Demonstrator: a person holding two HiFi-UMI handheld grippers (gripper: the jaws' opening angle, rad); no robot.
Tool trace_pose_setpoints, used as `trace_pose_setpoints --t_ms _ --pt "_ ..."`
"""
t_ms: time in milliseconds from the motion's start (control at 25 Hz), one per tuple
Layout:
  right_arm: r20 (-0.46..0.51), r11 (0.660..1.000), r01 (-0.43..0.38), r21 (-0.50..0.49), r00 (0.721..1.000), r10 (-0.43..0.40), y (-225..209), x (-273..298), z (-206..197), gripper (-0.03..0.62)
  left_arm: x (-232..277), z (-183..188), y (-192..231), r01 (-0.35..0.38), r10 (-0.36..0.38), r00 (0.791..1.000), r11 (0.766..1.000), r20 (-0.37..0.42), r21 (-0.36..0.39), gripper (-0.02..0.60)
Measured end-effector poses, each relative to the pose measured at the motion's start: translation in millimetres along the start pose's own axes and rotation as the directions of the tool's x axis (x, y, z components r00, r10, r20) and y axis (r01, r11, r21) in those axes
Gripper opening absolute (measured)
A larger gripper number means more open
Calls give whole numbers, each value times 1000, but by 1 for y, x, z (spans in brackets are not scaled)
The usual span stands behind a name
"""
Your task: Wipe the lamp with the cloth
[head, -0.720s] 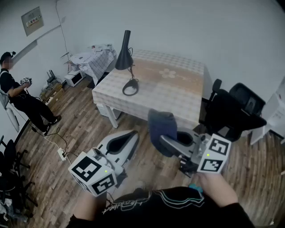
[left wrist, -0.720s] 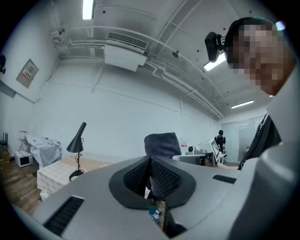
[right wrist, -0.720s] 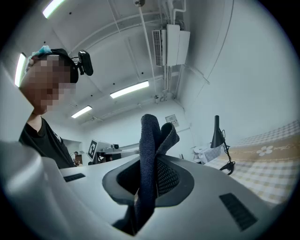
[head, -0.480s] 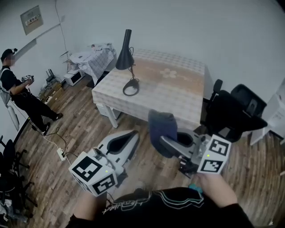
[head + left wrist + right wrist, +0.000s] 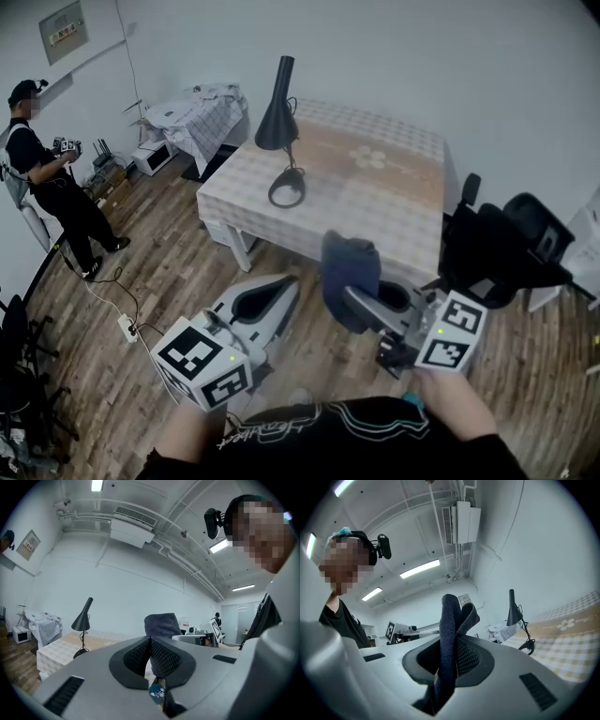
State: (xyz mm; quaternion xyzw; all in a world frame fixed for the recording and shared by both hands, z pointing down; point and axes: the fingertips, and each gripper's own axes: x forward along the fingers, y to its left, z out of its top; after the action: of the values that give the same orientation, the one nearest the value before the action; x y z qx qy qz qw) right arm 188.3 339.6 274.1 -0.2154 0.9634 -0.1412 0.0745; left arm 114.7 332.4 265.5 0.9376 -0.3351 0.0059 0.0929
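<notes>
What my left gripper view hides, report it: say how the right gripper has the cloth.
Observer: The right gripper is shut on the cloth, which stands folded up out of the jaws.
Operator: Next, give me our standoff.
Observer: In the head view, the left gripper and the right one are over the floor, short of the table. The lamp stands upright near its left edge, and nothing is touching it.
</notes>
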Motion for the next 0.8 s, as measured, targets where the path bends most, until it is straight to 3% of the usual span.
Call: trace_pose_setpoints --t_ms 400,800 --pt "27 998 68 2 997 -68 -45 77 6 52 5 14 97 44 -44 999 999 4 -8 1" --pt "57 991 133 -7 990 -132 -102 88 29 52 44 23 140 64 -64 998 998 16 -4 2"
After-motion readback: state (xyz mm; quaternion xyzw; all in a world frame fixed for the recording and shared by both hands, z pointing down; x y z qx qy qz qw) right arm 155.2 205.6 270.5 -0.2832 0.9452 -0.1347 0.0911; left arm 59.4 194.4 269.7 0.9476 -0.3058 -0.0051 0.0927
